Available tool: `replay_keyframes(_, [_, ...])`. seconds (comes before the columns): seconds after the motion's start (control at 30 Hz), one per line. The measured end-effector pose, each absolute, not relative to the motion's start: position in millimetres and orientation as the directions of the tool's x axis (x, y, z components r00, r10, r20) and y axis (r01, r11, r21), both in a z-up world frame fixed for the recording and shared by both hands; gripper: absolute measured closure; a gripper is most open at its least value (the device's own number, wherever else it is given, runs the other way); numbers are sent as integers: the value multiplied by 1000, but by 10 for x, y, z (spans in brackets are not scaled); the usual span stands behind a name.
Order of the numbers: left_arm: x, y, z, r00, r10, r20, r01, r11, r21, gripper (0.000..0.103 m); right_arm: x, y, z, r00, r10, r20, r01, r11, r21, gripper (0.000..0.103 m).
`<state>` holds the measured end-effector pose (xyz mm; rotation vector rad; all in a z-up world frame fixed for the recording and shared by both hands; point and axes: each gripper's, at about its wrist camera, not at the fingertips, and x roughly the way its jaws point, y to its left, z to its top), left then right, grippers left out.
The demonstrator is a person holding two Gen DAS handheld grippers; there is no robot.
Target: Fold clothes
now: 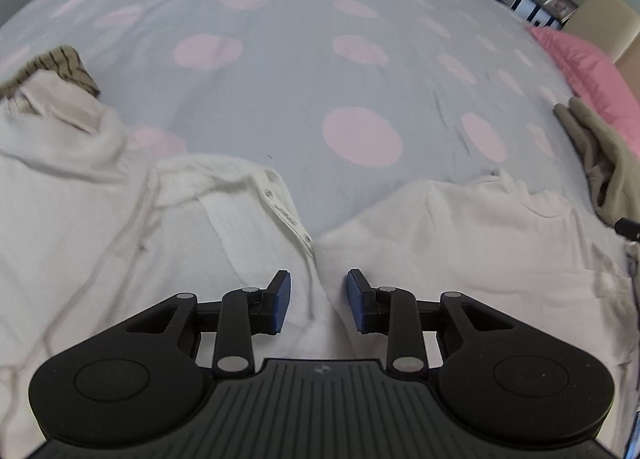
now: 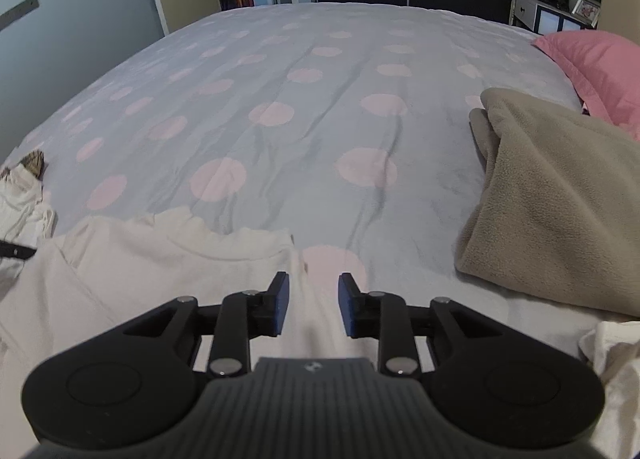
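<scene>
Left hand-held gripper and right hand-held gripper point downward, jaws parted, empty.

dim soft light, blur, fisheye bending

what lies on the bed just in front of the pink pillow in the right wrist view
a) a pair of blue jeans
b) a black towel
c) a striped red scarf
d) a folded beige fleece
d) A beige fleece lies folded on the spotted bed cover, right in front of the pink pillow at the right edge; nothing blue, black or red-striped lies there.
</scene>
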<state>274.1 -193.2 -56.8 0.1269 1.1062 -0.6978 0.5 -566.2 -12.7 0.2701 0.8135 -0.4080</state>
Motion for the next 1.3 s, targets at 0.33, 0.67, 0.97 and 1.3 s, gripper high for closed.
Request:
replay_keyframes(0.33, [2624, -2073, -361, 433, -437, -788, 617, 781, -94, 103, -550, -5641, -97, 467, -338, -817, 559, 829, -24, 72])
replay_keyframes(0.67, [2127, -1884, -150, 445, -465, -765, 706, 708, -20, 85, -1042, -5474, -64, 459, -320, -829, 632, 773, 52, 69])
replay_keyframes(0.97, [1406, -1572, -165, 430, -467, -773, 783, 619, 61, 67, -1358, -5246, -5, 480, -321, -817, 629, 775, 65, 69])
replay_keyframes(1.3, [958, -1592, -557, 449, -460, -766, 830, 532, 167, 66, -1641, -5028, -148, 465, -295, -835, 641, 763, 87, 69])
